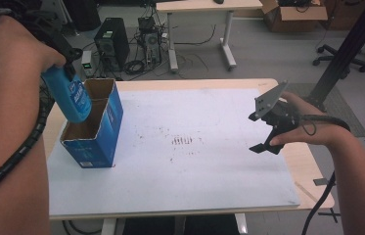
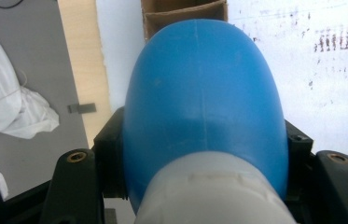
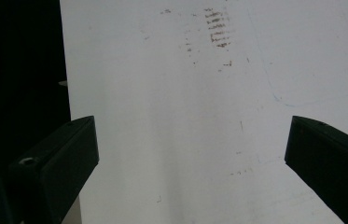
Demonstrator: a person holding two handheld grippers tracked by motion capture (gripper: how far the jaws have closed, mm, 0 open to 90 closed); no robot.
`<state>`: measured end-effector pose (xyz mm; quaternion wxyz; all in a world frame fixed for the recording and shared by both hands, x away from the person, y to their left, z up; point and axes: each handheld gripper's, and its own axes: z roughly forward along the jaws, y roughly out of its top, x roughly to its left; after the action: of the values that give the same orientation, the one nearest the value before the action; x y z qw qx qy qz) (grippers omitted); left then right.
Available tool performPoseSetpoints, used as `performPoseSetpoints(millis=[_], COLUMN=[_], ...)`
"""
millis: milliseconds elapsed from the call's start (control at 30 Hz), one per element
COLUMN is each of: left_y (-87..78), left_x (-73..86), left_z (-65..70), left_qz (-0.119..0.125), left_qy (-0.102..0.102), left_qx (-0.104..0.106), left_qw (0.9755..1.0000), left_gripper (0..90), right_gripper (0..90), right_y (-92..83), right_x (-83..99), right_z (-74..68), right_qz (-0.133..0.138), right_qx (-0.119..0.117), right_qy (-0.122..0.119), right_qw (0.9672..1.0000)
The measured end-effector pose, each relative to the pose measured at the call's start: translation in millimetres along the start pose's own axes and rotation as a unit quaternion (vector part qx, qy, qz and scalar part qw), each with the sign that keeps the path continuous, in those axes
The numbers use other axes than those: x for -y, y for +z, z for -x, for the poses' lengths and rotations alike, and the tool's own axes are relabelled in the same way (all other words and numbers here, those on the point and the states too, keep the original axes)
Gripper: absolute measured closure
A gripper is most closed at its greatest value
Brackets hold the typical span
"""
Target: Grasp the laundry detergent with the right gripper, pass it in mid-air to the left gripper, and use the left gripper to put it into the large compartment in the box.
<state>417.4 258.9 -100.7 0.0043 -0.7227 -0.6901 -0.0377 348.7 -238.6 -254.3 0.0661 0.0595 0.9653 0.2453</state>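
Note:
A blue bottle (image 1: 72, 98) with a printed label hangs base-down over the left rim of an open blue cardboard box (image 1: 102, 139). My left gripper (image 1: 65, 73) is shut on the bottle near its white cap (image 2: 213, 198). In the left gripper view the bottle's blue body (image 2: 204, 88) sits between the jaws, with the box's brown inside (image 2: 181, 14) beyond it. A divider splits the box into two compartments. My right gripper (image 1: 256, 133) hovers open over the right side of the table, its jaws wide apart around nothing (image 3: 190, 154).
The white board (image 1: 194, 171) covering the wooden table has brown smudges (image 1: 182, 141) at its middle. Beyond the table on the floor are a computer tower (image 1: 113, 41), cables, another table and a cardboard carton (image 1: 292, 14). A black pole (image 1: 349, 49) rises at the right.

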Motion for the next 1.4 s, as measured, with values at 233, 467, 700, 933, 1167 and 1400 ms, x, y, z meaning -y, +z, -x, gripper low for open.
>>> performPoseSetpoints(millis=[233,467,700,933,1167,1400], left_y=[12.2,31.8,50.6,73.6,99.2,122.5], left_x=[-1.8,-4.7,-7.4,-8.9,-9.7,-10.0], left_z=[-2.1,-4.4,-5.0,-3.2,-3.5,-1.5], left_qz=[-0.004,-0.005,-0.008,-0.008,-0.015,-0.020], left_qy=[0.001,-0.002,0.003,0.013,0.017,0.020], left_qx=[0.000,-0.006,-0.010,-0.012,-0.006,-0.006], left_qw=[1.0000,1.0000,0.9999,0.9998,0.9997,0.9996], left_gripper=[38.1,38.1,38.1,38.0,38.0,38.0], right_gripper=[2.9,3.1,3.2,3.2,3.2,3.2], right_y=[-2.7,-0.6,0.9,1.9,2.9,6.1], right_x=[-5.4,-7.7,-13.1,-15.5,-14.1,-13.6], right_z=[0.8,2.7,0.9,0.3,-0.6,1.8], right_qz=[-0.020,-0.043,-0.041,-0.041,-0.041,-0.048], right_qx=[-0.007,-0.016,-0.019,-0.019,-0.021,-0.025], right_qy=[-0.001,0.005,0.001,0.002,0.004,0.008], right_qw=[0.9998,0.9989,0.9990,0.9990,0.9989,0.9985])
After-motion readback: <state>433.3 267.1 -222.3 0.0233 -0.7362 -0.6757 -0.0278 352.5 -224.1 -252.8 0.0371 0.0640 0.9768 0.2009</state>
